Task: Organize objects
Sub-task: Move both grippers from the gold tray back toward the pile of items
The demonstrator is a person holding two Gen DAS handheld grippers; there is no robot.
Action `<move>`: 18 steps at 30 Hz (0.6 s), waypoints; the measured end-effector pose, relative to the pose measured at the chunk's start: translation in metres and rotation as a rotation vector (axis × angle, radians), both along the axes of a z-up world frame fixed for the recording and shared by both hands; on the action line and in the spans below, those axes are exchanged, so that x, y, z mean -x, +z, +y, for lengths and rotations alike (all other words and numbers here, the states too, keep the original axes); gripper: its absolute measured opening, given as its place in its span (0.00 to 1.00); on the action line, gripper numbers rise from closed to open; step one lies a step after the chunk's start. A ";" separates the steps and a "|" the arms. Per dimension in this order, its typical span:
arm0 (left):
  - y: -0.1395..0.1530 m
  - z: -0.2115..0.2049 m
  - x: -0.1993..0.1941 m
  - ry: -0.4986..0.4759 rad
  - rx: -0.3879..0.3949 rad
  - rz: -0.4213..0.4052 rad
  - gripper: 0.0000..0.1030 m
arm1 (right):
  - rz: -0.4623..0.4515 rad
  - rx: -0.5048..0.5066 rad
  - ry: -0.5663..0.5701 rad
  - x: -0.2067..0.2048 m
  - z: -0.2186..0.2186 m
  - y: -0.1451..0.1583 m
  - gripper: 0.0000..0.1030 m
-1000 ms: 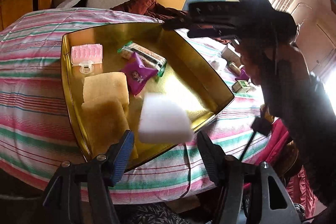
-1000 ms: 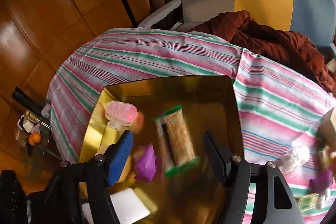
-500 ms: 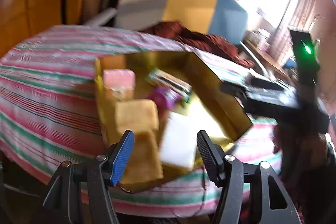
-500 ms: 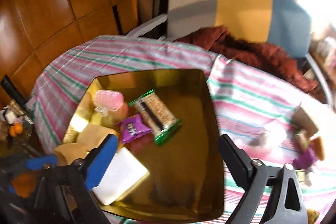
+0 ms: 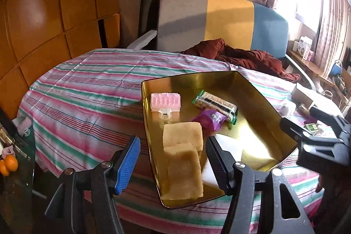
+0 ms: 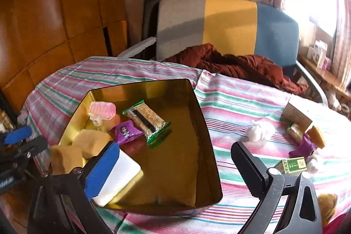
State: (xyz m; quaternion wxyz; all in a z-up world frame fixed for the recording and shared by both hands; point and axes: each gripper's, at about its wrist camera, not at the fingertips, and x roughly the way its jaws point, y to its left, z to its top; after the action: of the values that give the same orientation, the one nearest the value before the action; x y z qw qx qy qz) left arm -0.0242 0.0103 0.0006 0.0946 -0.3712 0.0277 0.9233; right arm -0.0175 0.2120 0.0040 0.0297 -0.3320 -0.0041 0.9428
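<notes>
Since a second ago the white sponge block (image 5: pixel 228 146) has left the space between my left fingers and now lies flat in the gold tray (image 5: pixel 261 100), and I have pulled both grippers back toward the near edge of the table. My left gripper (image 5: pixel 173 159) hangs wide open and holds nothing; its blue-padded finger sits over the striped tablecloth (image 5: pixel 87 91) outside the tray's left wall, its black ribbed finger over the tray's near corner, just in front of the white block. My right gripper (image 6: pixel 173 165) is spread wide as well, empty, with its blue pad overlapping the white block in the right wrist view and its black finger out over the cloth to the tray's right.

Inside the tray, two tan sponges (image 5: pixel 183 152) with a coarse, fibrous face lie overlapping along the left wall, the white block touching their right side. Beyond them are a crinkly purple wrapper (image 5: pixel 208 121), a clear-and-green packaged grain bar (image 5: pixel 216 103) lying at a slant, and a pink bristled brush (image 5: pixel 165 102) with a clear clip near the far left corner. The tray's polished metal mirrors its contents.

Out on the cloth to the right lie a small green box (image 6: pixel 292 165), another purple wrapper (image 6: pixel 303 146), a crumpled white wad (image 6: pixel 260 131) and a cardboard box (image 6: pixel 299 112), well apart from both grippers.
</notes>
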 end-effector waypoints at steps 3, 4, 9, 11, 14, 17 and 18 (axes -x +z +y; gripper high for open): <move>-0.002 0.003 -0.002 -0.002 0.004 -0.018 0.61 | 0.033 -0.056 -0.002 -0.011 -0.009 0.002 0.99; -0.003 0.004 -0.003 0.000 0.006 -0.018 0.61 | 0.045 -0.064 -0.003 -0.015 -0.011 0.003 0.99; -0.004 0.008 -0.006 -0.015 0.013 -0.018 0.61 | 0.074 -0.083 -0.026 -0.024 -0.013 0.007 0.99; -0.003 0.009 -0.008 -0.018 0.015 -0.009 0.61 | 0.060 -0.076 -0.019 -0.025 -0.012 0.005 0.99; -0.002 0.012 -0.011 -0.023 0.032 0.002 0.61 | 0.057 -0.056 -0.025 -0.028 -0.009 0.003 0.99; -0.002 0.014 -0.012 -0.040 0.017 -0.006 0.61 | 0.031 -0.012 -0.036 -0.030 -0.002 -0.001 0.99; -0.002 0.015 -0.013 -0.046 0.016 -0.006 0.61 | 0.024 -0.003 -0.045 -0.031 0.001 -0.002 0.99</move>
State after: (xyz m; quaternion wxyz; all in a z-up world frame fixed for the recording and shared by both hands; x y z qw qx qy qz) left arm -0.0113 0.0249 -0.0017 0.1131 -0.3740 0.0435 0.9195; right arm 0.0135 0.2127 0.0020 0.0515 -0.3206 0.0025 0.9458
